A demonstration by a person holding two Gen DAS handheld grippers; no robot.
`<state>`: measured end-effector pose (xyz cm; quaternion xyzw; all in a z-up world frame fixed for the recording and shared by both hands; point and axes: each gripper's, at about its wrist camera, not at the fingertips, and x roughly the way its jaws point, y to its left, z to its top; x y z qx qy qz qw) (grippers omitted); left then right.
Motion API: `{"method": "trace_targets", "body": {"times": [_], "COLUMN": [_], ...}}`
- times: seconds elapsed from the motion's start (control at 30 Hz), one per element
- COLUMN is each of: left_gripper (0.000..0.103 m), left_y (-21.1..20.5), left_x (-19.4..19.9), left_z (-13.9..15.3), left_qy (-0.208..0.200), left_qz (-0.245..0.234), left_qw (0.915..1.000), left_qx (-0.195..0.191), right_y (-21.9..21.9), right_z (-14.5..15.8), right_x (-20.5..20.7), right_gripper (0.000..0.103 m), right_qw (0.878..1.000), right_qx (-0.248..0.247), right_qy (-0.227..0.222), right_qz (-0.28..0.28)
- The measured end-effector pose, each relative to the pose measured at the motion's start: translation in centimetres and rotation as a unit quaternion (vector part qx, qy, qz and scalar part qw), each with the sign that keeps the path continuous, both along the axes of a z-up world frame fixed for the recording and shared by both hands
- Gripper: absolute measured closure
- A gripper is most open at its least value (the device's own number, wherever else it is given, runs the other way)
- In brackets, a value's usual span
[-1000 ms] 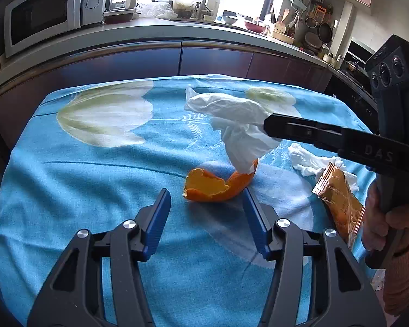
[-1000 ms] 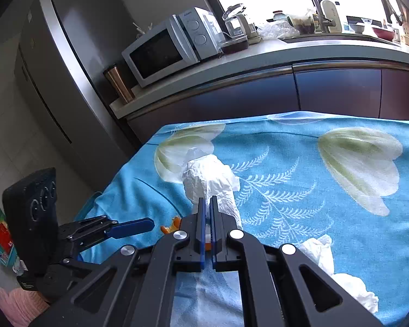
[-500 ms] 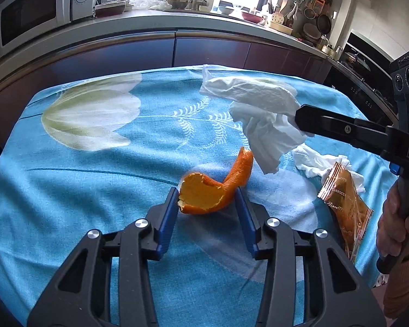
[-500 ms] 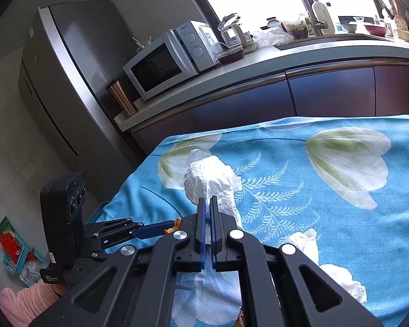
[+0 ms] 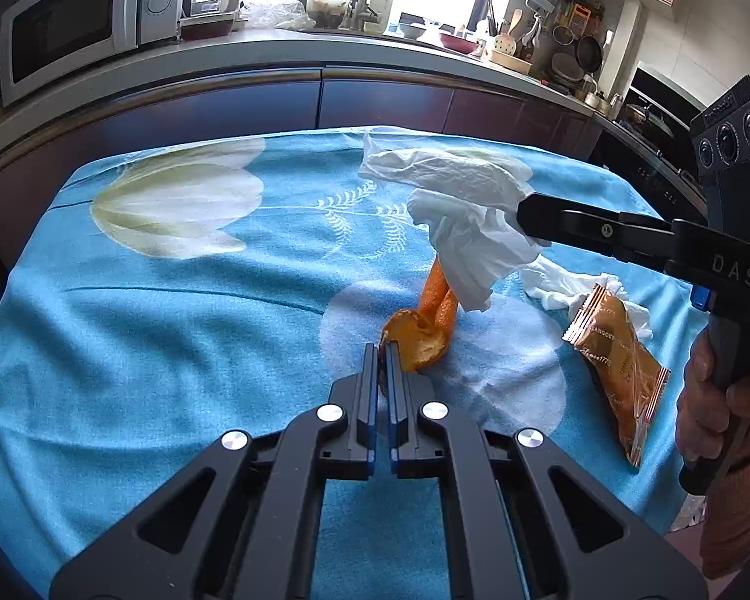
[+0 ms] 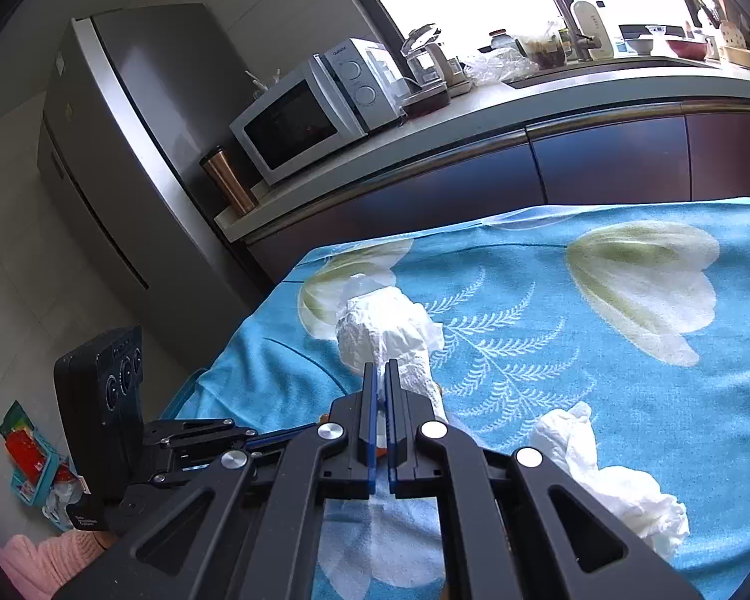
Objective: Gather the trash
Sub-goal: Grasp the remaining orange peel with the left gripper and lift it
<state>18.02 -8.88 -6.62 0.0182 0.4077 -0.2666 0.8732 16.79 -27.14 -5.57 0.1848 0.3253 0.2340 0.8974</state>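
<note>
- Left claw [image 5: 382,355]: its jaws have just been closing and now pinch the near rim of the orange peel [image 5: 420,330]. The peel sits straight ahead of the tips, touching them, on the blue cloth [image 5: 150,340].
- Peel axis: the long axis runs away from the left claw, toward the far side of the table. The cupped end is in the jaws; the narrow strip rises at the far end and passes under the hanging tissue [image 5: 470,230].
- Governing relation: strip and tissue overlap in the left wrist view. Whether they touch cannot be told. In my judgement a lift of the peel should first clear the tissue, or the two will snag.
- Right claw [image 6: 381,375]: clamped on the tissue, which hangs off the cloth just past the peel.
- Remaining trash: a second tissue wad [image 5: 550,282] and a snack wrapper [image 5: 620,365] lie on the cloth to the right of the peel. The wrapper partly rests on the wad. Both lie nearer the right hand [image 5: 715,400] than the left claw.
- Hidden or unclear:
  - How deep the peel sits between the left pads is masked by the jaws themselves.
  - In the right wrist view the claw body covers the peel; only a sliver of orange shows.
  - No bin is visible on the table. A basket at the floor edge is too small to identify.
  - The wrapper's far end is cut off by the right hand.
</note>
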Motion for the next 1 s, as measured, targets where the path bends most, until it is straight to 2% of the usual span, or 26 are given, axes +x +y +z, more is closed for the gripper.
{"method": "trace_targets", "body": {"times": [0.3,0.67,0.87,0.97,1.0], "left_gripper": [0.100,0.100,0.100,0.099,0.094], "left_y": [3.2,11.6,16.2,17.6,17.9], "left_x": [-2.8,-6.6,-8.7,-9.1,-9.1], "left_z": [1.4,3.8,3.9,3.1,2.7], "left_qy": [-0.020,-0.041,-0.039,-0.019,-0.012], "left_qz": [0.023,0.093,0.125,0.119,0.123], "left_qw": [0.9994,0.9940,0.9900,0.9904,0.9902], "left_qx": [-0.018,-0.042,-0.054,-0.068,-0.066], "right_y": [0.8,4.3,7.0,8.2,8.6], "right_z": [0.9,1.6,1.5,1.1,0.9], "right_x": [-0.8,-2.2,-2.7,-2.7,-2.7], "right_gripper": [0.101,0.101,0.101,0.101,0.101], "right_qw": [1.000,0.998,0.996,0.994,0.994], "right_qx": [0.009,0.027,0.029,0.028,0.028], "right_qy": [-0.015,-0.028,-0.025,-0.019,-0.016], "right_qz": [0.009,0.055,0.086,0.099,0.102]}}
